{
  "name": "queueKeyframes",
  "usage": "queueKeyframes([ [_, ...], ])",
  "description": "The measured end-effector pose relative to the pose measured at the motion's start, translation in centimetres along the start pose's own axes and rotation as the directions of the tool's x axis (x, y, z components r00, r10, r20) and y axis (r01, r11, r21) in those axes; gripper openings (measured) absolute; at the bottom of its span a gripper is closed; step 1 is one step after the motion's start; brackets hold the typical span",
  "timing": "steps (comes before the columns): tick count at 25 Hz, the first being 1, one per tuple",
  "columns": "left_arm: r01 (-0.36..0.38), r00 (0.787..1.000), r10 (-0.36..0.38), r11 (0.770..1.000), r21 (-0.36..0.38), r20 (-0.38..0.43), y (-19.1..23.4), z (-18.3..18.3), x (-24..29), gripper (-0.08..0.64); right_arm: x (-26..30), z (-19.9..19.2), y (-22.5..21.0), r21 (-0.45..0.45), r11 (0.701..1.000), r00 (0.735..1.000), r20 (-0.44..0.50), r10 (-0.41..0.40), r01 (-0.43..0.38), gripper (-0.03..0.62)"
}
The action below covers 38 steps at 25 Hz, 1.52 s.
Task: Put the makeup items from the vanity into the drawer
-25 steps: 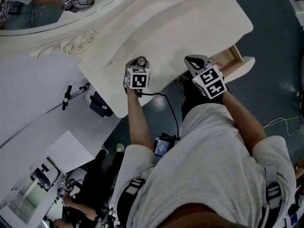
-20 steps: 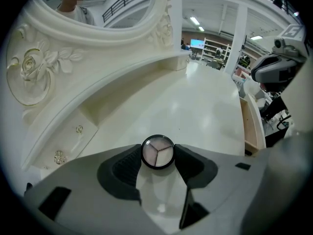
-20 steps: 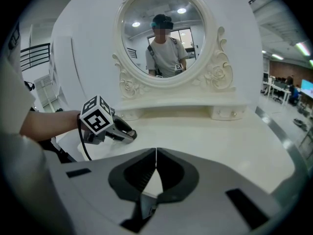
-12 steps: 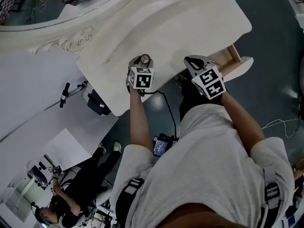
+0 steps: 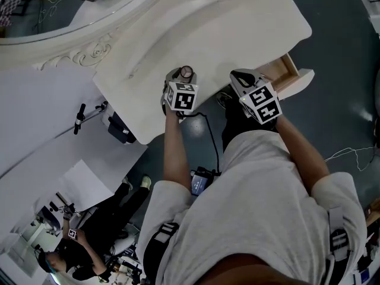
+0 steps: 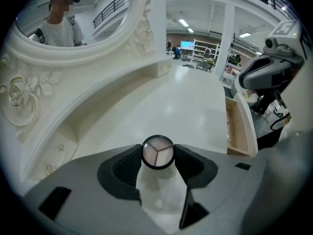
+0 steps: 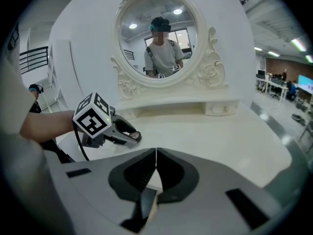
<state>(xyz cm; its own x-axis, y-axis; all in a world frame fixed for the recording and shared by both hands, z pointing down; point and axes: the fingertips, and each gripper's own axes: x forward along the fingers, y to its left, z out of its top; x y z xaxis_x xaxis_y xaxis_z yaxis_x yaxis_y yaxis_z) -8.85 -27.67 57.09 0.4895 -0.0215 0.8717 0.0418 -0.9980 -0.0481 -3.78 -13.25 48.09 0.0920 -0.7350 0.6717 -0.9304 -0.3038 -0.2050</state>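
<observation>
Left gripper view shows your left gripper clamped on a round makeup item. The item is black-rimmed with a three-part face, and it is pinched by its rim between the dark pads. The bite is narrow, since only the sides of the rim meet the pads, close to their tips. I cannot tell whether the item rests on the bench or hangs just clear of it.

Right gripper view shows your right gripper with its jaws closed together and nothing between them.

The drawer stands open to the right of the left gripper. The right gripper sits between the two, near the drawer's opening.

Risks noted from this position:

1. Slip or twist. A round rim held on two small contact patches can turn between the pads. A quick swing or a tilt of your wrist could roll it out of the grip.
2. Collision. Your right gripper lies on the direct line to the drawer. If you carry straight across, the two grippers may knock together and jar the item loose.
3. Drop off the bench. Your left gripper works at the bench's front edge, so an item lost there would likely fall to the floor rather than onto the bench.
4. Clipping the drawer. If you come in low, the item could strike the drawer's side wall and be pushed out of the pads before it is over the opening.
</observation>
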Motion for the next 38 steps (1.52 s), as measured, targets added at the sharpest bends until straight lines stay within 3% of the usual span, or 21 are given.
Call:
queueKeyframes([
  [21,0.099,0.994,-0.102,0.987,0.123,0.024,-8.7,6.9,2.2,0.213,-4.7,-3.2,-6.4,0.109,0.990,0.995,0.013,-0.095,0.093,0.015],
  [31,0.157,0.987,-0.161,0.972,0.173,0.008,-13.0,8.4,3.8,0.213,-6.9,-6.2,-9.6,0.183,0.971,0.988,-0.007,-0.153,0.152,0.015],
  [38,0.166,0.985,-0.171,0.970,0.178,0.014,-16.3,9.4,3.8,0.213,-9.0,-8.4,-11.1,0.207,0.966,0.988,-0.025,-0.152,0.154,0.015],
])
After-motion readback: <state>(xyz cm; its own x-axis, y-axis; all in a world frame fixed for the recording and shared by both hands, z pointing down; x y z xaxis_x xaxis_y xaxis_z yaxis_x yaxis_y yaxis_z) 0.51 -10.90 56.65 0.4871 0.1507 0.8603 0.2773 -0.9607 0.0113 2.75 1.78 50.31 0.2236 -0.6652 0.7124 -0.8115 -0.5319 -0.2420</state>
